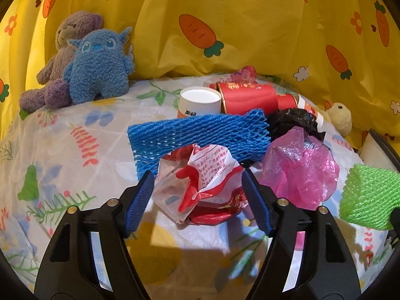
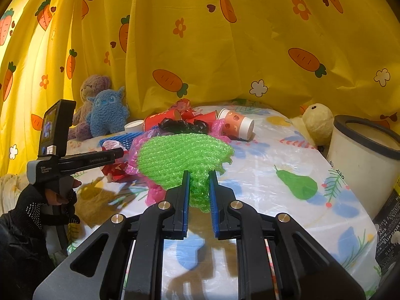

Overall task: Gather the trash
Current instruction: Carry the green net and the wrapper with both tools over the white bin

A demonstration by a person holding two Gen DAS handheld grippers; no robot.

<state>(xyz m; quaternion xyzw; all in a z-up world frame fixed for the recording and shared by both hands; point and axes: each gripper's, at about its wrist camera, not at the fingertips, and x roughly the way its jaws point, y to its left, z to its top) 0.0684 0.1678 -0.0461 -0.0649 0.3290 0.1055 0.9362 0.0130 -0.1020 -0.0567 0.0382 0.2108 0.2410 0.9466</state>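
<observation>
We note the right gripper (image 2: 198, 187) clamped on the green foam net (image 2: 182, 153); the left gripper (image 1: 196, 187) spread wide around the crumpled wrapper (image 1: 205, 175).

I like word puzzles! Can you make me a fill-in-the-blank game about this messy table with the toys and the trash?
1. The right gripper is pinching a foam net whose color is ____.
2. The open left gripper has a crumpled red and white ____ between its fingers.
3. The blue plush toy sits in front of a purple teddy ____.
4. Near the table's right edge stands a white ____ with a black rim.

Missing words: green; wrapper; bear; bin
</observation>
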